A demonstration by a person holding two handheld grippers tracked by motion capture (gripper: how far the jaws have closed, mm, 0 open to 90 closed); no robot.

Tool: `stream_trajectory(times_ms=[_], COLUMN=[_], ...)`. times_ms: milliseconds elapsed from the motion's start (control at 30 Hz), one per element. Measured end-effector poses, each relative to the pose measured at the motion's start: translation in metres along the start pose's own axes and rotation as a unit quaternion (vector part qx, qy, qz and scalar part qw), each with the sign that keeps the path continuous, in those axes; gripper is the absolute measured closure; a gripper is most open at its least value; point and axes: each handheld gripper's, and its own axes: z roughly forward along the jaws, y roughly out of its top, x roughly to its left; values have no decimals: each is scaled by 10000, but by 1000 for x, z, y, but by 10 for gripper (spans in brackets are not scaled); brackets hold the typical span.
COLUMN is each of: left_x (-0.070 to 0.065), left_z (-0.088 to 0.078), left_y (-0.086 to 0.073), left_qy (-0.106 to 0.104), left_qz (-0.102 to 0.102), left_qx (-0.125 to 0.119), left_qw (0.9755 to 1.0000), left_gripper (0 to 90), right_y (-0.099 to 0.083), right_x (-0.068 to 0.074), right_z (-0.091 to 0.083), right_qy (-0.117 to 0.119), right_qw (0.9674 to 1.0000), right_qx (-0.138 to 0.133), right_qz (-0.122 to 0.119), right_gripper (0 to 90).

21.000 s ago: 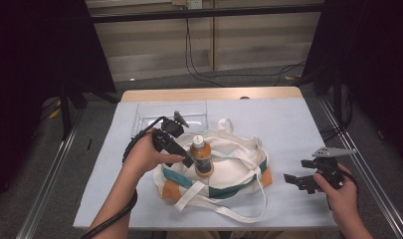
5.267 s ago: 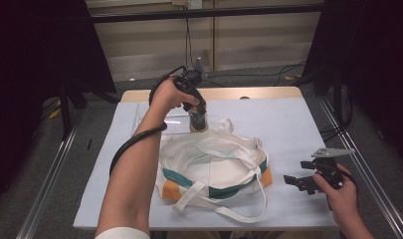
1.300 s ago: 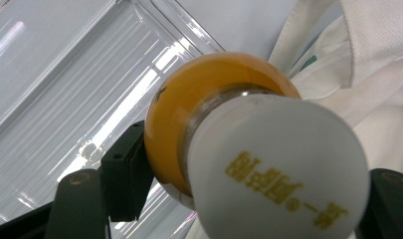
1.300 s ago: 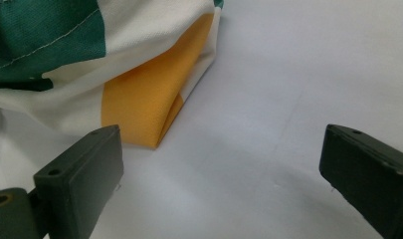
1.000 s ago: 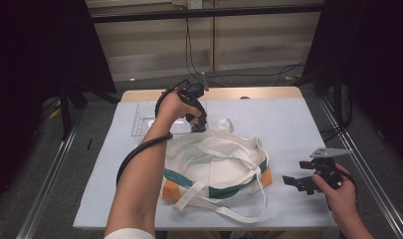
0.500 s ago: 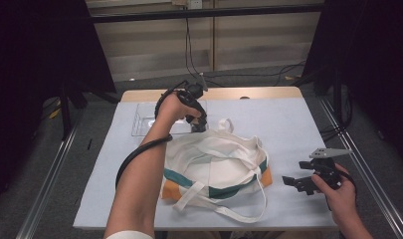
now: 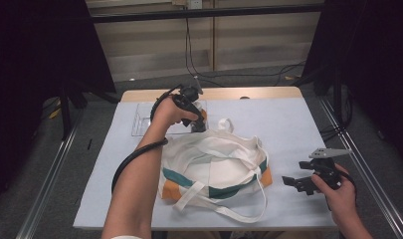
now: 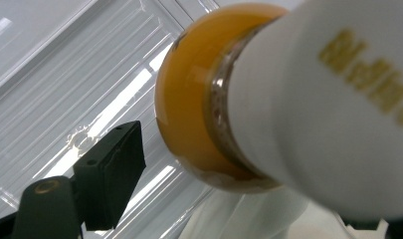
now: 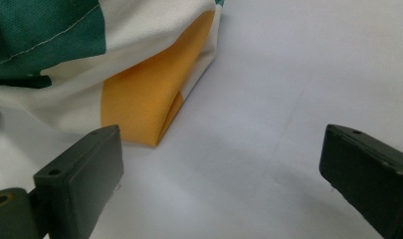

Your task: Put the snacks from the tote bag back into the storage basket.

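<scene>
Since the frame twenty-one seconds back, my left gripper (image 7: 196, 121) has travelled from the middle of the tote bag (image 7: 214, 167) to its far edge, carrying the bottle (image 8: 308, 99) with it, and over the last second it has barely shifted. My right gripper (image 7: 294, 183) has stayed where it was, off the bag's right end.

I take the bag as my reference. It lies flat on the white table cover (image 7: 298, 124), cream with green and orange panels, its straps (image 7: 229, 211) spread on the near side.

At the bag's far edge my left hand (image 7: 166, 112) holds the gripper over the clear plastic tray (image 7: 142, 122), which sits just beyond the bag's far-left corner. In the left gripper view the bottle, white-labelled with an orange band, is seen close up above the ribbed tray, with bag cloth below it. One jaw stands clear of the bottle; the other is hidden behind it, so I cannot tell whether the grip is closed on it.

In the right gripper view the jaws stand wide apart, with nothing between them, just short of the bag's orange corner (image 9: 149, 99).
</scene>
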Motion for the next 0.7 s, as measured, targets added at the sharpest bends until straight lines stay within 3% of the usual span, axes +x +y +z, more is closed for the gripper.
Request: stream_trajectory(times_ms=[700], left_x=[-7], left_z=[-17], left_y=[-38], left_qy=[9], left_qz=[-67], left_qx=[-188], left_qw=[9998], left_gripper=[135], right_y=[2], right_x=[3], right_z=[-2], right_qy=[-53], right_qw=[10000], right_qx=[-49], right_qz=[-50], right_gripper=[35])
